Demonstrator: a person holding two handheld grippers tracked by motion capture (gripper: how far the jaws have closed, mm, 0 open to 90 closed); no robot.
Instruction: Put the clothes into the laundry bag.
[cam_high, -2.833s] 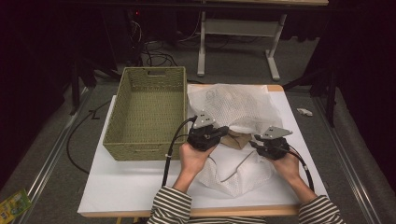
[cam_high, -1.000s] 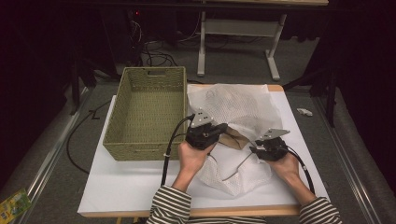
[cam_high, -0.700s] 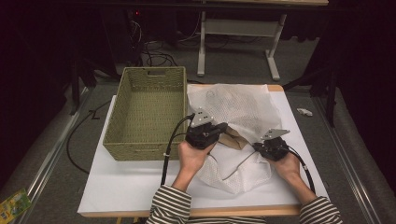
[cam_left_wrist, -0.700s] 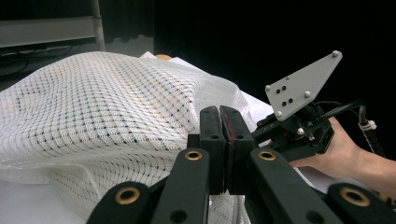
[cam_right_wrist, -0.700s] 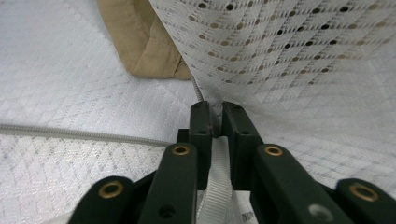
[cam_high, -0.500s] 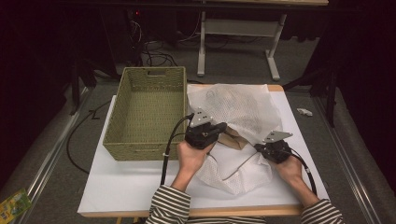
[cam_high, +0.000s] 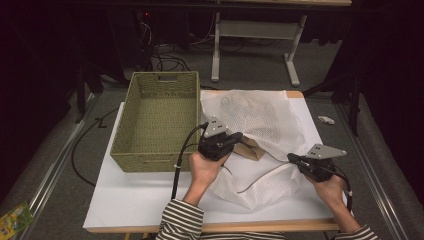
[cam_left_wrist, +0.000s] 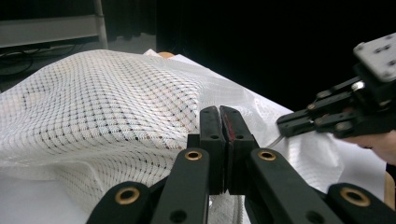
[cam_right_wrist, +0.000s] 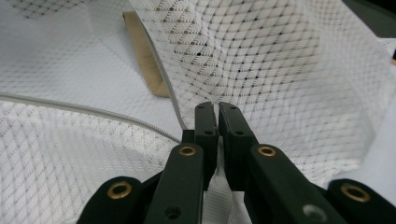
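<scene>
A white mesh bag (cam_high: 260, 125) lies crumpled on the white table top (cam_high: 135, 200), its opening edged by a pale zipper (cam_right_wrist: 84, 112). Something tan (cam_high: 250, 148) shows inside it, seen too in the right gripper view (cam_right_wrist: 144, 56). My left gripper (cam_high: 235, 136) is shut on the bag's near left edge, jaws pressed together over the mesh (cam_left_wrist: 116, 102). My right gripper (cam_high: 292, 158) is shut on the bag's fabric beside the zipper, white cloth running between its jaws (cam_right_wrist: 217, 112). The right gripper (cam_left_wrist: 299, 125) also appears at the right of the left gripper view.
A woven green basket (cam_high: 160, 150) stands on the table just left of the bag, close to my left hand. Black cables (cam_high: 177, 165) trail from the grippers. The table's front edge (cam_high: 215, 227) runs under the forearms. A desk frame (cam_high: 250, 30) stands on the floor beyond.
My right gripper has moved to the right and a little up, drawing the bag's edge with it. The left gripper has stayed where it was.
</scene>
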